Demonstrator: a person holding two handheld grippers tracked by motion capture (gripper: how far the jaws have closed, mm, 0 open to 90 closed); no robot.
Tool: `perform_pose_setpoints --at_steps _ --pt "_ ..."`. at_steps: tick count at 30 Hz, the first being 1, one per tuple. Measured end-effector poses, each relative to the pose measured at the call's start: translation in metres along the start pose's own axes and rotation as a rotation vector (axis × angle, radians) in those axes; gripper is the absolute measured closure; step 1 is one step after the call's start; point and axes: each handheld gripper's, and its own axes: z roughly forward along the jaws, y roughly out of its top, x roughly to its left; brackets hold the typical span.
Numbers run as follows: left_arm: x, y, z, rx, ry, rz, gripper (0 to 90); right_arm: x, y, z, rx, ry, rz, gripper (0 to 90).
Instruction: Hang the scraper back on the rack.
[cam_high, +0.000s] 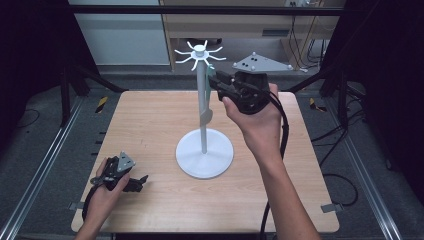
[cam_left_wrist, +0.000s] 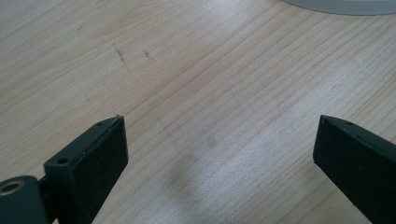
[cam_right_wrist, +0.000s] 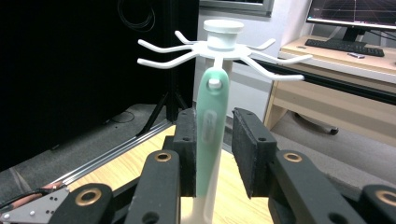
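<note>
A green-handled utensil hangs from a white hook stand between the right gripper's parted jaws; the left gripper rests wide apart.

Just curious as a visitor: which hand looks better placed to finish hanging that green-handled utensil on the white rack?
Right: its gripper already straddles the mint-green-handled utensil at the rack's hook. The left gripper rests low.

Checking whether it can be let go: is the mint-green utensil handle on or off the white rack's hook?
On: the mint-green utensil handle has its hole over a hook tip of the white rack.
</note>
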Motion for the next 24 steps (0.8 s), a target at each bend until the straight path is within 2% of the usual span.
perform_pose_setpoints --at_steps 8,24 --pt "0.0 0.0 0.0 0.0 0.002 -0.002 2.9 -0.004 -0.008 -0.014 -0.001 -0.011 0.001 71.4" --pt "0.0 0.0 0.0 0.009 0.0 0.004 2.9 -0.027 -0.048 -0.033 0.041 -0.058 0.052 71.2"
